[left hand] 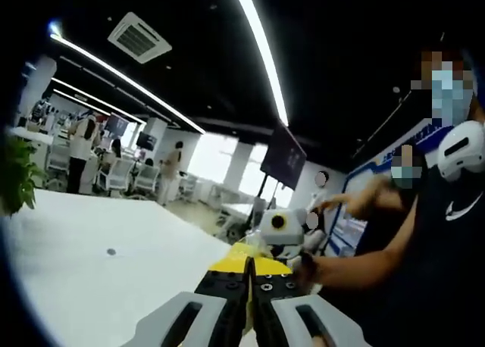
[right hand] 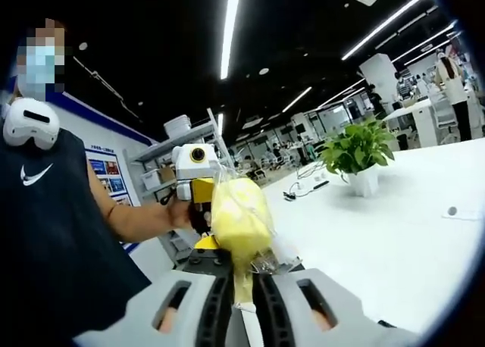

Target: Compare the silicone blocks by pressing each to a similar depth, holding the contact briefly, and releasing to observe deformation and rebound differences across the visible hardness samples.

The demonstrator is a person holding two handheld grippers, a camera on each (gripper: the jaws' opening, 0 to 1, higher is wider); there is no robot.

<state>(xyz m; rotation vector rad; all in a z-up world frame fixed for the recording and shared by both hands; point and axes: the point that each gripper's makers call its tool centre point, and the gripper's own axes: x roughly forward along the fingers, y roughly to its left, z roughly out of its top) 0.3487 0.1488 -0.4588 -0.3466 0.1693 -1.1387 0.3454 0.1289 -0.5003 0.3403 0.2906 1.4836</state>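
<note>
Right gripper [right hand: 242,305]: jaws clamped on a clear plastic bag holding a pale yellow silicone block [right hand: 239,214], lifted off the white table [right hand: 394,233]. Left gripper [left hand: 251,294]: jaws together, nothing between (it also shows in the right gripper view, just behind the bag). Potted green plant [right hand: 360,157] sits near the table's far edge. Person in dark sleeveless shirt [right hand: 53,233] alongside.

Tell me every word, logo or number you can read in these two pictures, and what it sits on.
No word or number can be read.
White swoosh logo, no letters: on the person's black shirt.
Posters on the blue-trimmed wall: print too small and blurred.
Dark hanging screen: blank.
Yellow bagged block in the right tool: no label visible.
</note>
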